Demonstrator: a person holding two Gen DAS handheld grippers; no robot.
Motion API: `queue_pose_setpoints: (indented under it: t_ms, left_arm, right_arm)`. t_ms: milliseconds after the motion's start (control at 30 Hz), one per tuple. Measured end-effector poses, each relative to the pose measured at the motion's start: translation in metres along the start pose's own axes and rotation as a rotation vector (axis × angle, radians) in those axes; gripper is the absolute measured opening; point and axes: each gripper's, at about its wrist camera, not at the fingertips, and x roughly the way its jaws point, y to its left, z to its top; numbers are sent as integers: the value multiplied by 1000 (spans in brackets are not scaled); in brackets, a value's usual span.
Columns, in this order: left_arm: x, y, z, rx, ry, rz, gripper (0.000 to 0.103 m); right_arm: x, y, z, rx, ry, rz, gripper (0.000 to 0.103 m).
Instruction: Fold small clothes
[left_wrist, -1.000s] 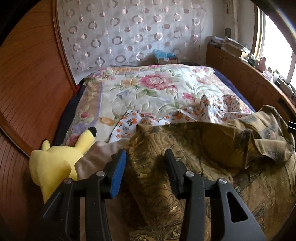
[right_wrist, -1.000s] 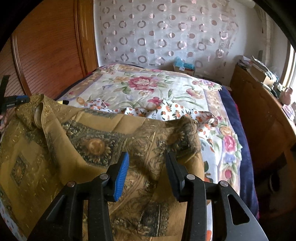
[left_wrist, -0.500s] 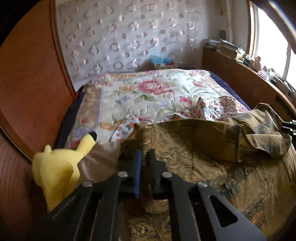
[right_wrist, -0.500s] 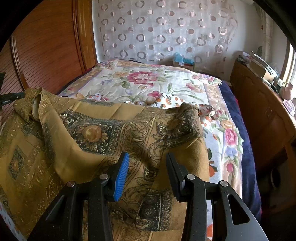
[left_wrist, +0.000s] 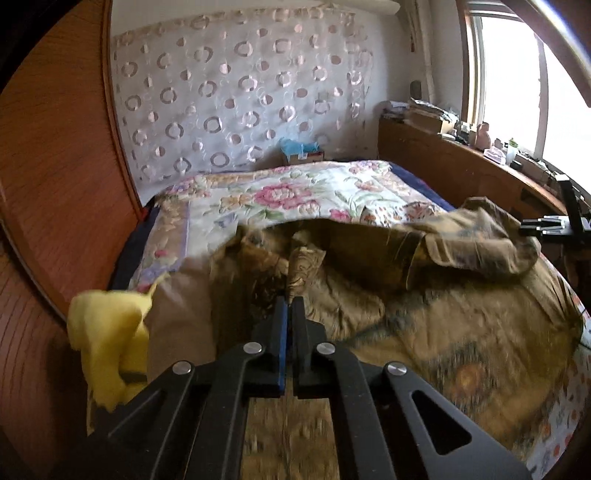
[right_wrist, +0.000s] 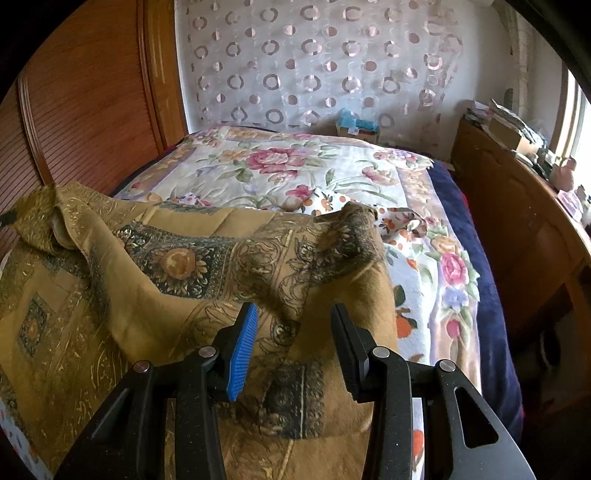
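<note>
Our left tool (left_wrist: 289, 310) pinches a fold of the gold patterned garment (left_wrist: 424, 306) on the bed (right_wrist: 280, 166) — our right tool (right_wrist: 293, 332) hangs spread above it.

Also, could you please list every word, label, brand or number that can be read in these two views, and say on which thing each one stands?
None can be read.
Cardboard box at the head of the bed: a small pale label, too small and blurred to read.
Papers and boxes on the wooden ledge: no print legible.
Golden-brown patterned garment: ornament only, no letters.
Floral bedspread: flowers only.
</note>
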Motion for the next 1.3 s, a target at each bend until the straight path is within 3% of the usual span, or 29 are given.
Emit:
queue_pose_setpoints:
  t_ms: [267, 600, 633, 733, 867, 967, 1300]
  left_arm:
    - [-8, 3, -47, -64, 60, 29, 2]
    - [-25, 15, -44, -139, 21, 40, 3]
    - [-27, 16, -41, -144, 12, 41, 6]
    - [-30, 18, -31, -148, -17, 36, 42]
    - [-22, 12, -13, -141, -45, 15, 57]
    - [-7, 3, 0, -118, -44, 5, 63]
    - [37, -4, 15, -61, 31, 61, 63]
  right_arm:
    - [-6, -5, -12, 25, -3, -16, 43]
    - [-18, -11, -14, 21, -18, -38, 43]
    - [-18, -12, -15, 20, -19, -41, 43]
    - [-16, -13, -15, 20, -19, -47, 43]
    - [-16, -14, -15, 29, -19, -44, 43]
    - [-16, -14, -15, 30, -20, -33, 43]
    - [-13, 26, -15, -71, 14, 66, 43]
